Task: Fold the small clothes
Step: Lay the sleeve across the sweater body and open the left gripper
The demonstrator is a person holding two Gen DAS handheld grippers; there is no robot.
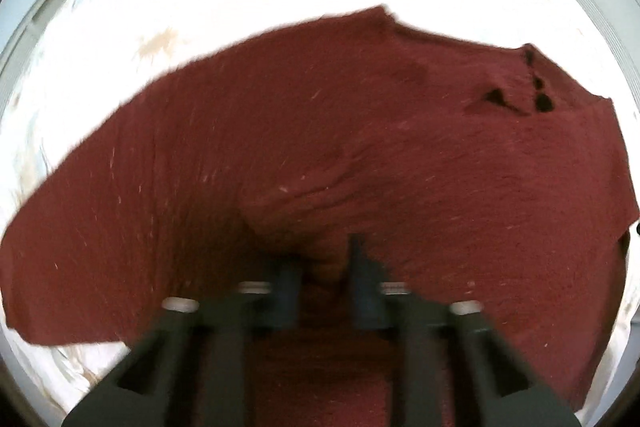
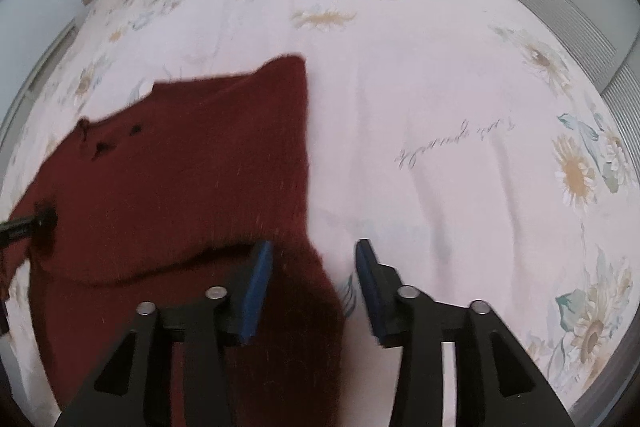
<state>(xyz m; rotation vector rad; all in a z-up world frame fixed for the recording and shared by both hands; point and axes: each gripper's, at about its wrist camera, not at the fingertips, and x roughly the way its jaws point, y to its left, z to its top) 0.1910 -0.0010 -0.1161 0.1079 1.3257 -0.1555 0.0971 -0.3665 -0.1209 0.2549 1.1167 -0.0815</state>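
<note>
Maroon knit garment, fuzzy and partly folded, lies on floral bedspread.

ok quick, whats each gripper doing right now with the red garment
left gripper: shut on the dark red garment, fabric pinched between its jaws.
right gripper: open, holding nothing; garment edge lies under its jaws.

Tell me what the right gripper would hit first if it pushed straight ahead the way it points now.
Most likely the right edge of the dark red knitted garment, which lies between the open fingers of the right gripper. Just beside that edge is the floral bedspread. Depth is hard to judge here.
</note>
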